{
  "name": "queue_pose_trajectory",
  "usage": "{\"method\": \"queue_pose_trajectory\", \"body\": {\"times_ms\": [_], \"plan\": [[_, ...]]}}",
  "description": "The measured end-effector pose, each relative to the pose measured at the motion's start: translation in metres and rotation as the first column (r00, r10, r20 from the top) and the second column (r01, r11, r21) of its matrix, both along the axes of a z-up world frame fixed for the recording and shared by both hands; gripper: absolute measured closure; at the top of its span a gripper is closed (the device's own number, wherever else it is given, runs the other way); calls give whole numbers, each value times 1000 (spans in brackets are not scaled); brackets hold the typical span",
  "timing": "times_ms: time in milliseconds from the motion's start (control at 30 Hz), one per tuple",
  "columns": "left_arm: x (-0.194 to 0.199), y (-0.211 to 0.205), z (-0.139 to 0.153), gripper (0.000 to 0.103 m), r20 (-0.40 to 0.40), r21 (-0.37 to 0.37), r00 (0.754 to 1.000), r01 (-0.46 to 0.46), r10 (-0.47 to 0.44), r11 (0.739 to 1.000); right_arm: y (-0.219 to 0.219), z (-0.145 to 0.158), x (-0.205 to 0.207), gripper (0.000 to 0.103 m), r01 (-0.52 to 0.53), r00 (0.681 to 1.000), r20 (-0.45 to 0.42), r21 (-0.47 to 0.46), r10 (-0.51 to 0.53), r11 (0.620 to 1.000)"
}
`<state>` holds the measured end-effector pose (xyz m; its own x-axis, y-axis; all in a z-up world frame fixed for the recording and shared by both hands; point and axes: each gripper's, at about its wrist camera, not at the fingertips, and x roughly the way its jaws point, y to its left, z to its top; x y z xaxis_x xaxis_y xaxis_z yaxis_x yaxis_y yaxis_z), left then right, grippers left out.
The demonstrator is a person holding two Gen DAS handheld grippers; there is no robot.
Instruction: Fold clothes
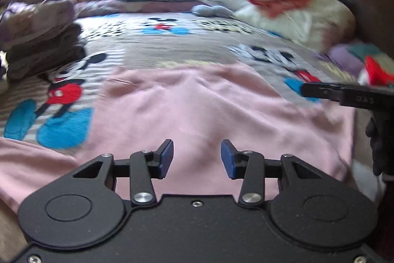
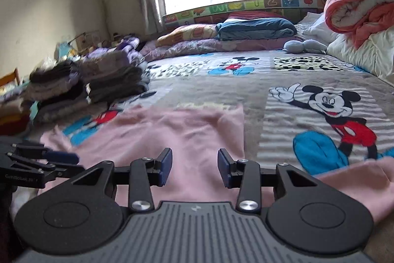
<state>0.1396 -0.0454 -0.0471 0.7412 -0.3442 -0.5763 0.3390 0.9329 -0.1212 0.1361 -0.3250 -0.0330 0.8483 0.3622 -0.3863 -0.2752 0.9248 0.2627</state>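
A pale pink garment (image 1: 197, 110) lies spread flat on the Mickey Mouse bedspread (image 1: 172, 46), with a sleeve trailing at the near left. It also shows in the right wrist view (image 2: 187, 132), with a sleeve at the near right. My left gripper (image 1: 197, 158) is open and empty, just above the garment's near edge. My right gripper (image 2: 194, 164) is open and empty over the same near edge. The right gripper shows at the right edge of the left wrist view (image 1: 305, 90); the left gripper shows at the left edge of the right wrist view (image 2: 61, 160).
A stack of folded dark and purple clothes (image 2: 108, 80) sits on the bed's left side. Rolled coral and white quilts (image 2: 364, 14) lie at the far right. Pillows and a folded blue blanket (image 2: 256, 28) lie under the window. A small blue soft toy (image 2: 303, 46) lies nearby.
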Motion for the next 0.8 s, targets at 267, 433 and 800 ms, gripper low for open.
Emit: {"method": "queue_pose_trajectory", "body": {"times_ms": [267,433,800], "plan": [[120,70,6,62,-105,-179,988,-127,109,976,-13,-7,95,48,121,985,-144,152,-99,981],[176,94,-13,62,-196,-273,975,-157,105,949,-21,-30,133,43,162,964,-239,162,-121,973],[214,107,-49,90,-297,-417,955,-107,-24,903,-45,-70,165,91,135,951,-310,416,1,899]]}}
